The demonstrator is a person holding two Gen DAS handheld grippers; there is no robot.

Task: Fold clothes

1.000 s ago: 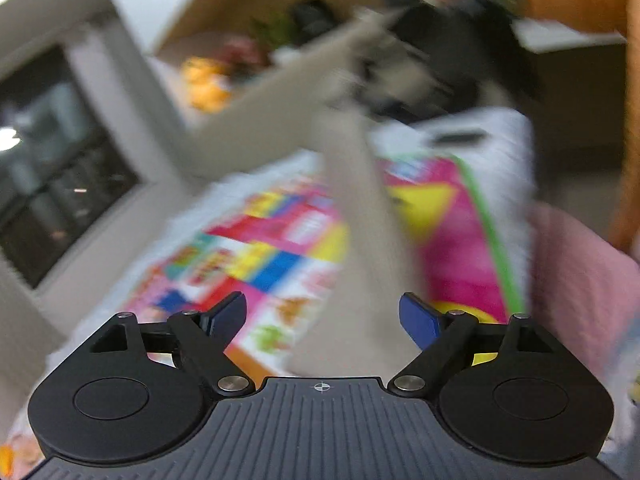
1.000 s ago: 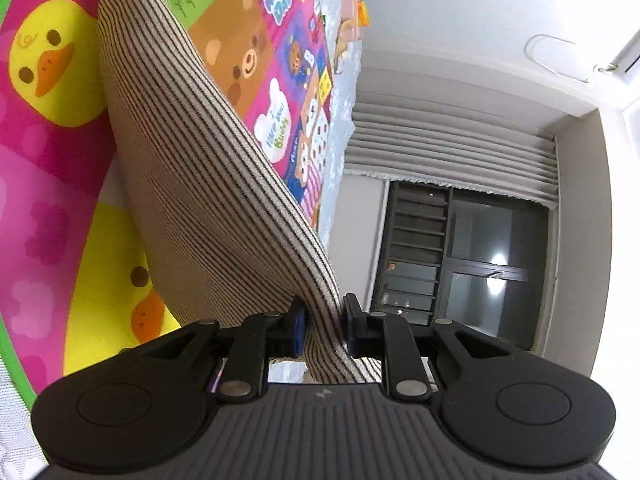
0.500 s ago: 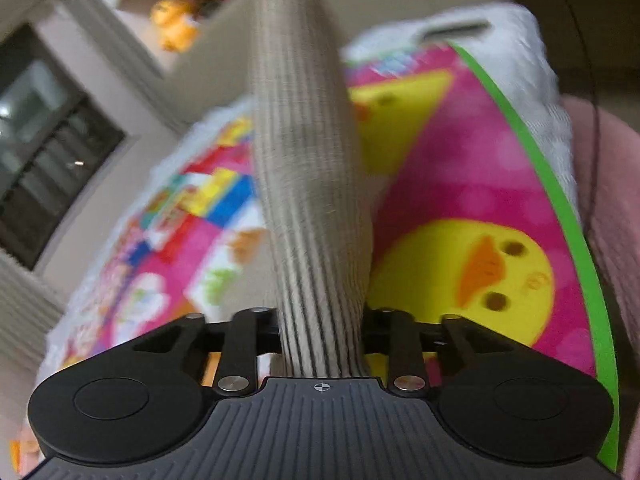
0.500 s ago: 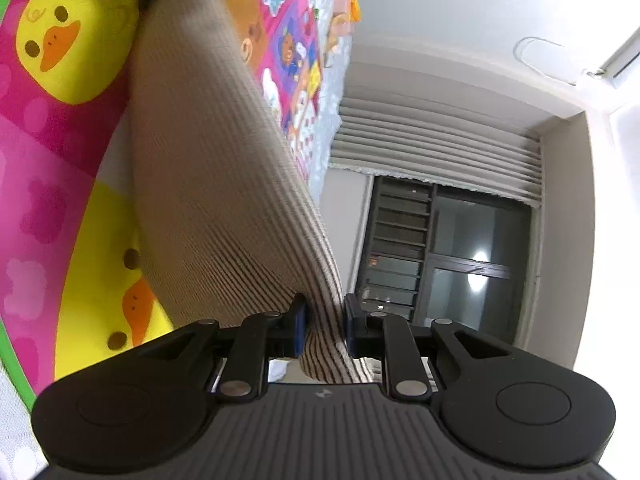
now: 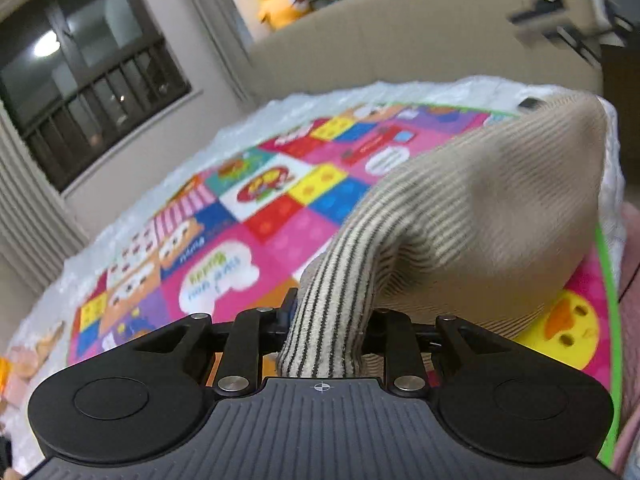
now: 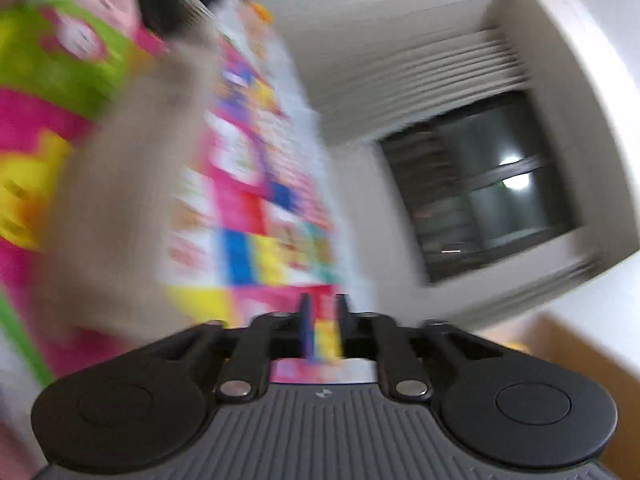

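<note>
A beige garment with thin dark stripes (image 5: 472, 216) hangs over the colourful play mat (image 5: 280, 208). My left gripper (image 5: 328, 320) is shut on its bunched lower end, and the cloth rises away to the upper right. The right wrist view is heavily blurred; there the garment (image 6: 120, 184) is a beige smear at the left, apart from my right gripper (image 6: 323, 322). Its fingers stand almost together with a narrow slit between them, and only the mat (image 6: 256, 208) shows through. A blurred dark and white shape at the left view's top right may be the right gripper (image 5: 568, 8).
A white fluffy blanket (image 5: 280, 108) borders the mat. A beige sofa back (image 5: 400, 40) with a yellow plush toy (image 5: 280, 0) stands behind it. A dark window (image 5: 88, 92) and pleated curtains are at the left. A pink cloth (image 5: 630, 320) lies at the right edge.
The garment has left the right gripper, which has swung away fast. The left gripper, open a second ago, has shut on the garment and lowered it toward the mat.
</note>
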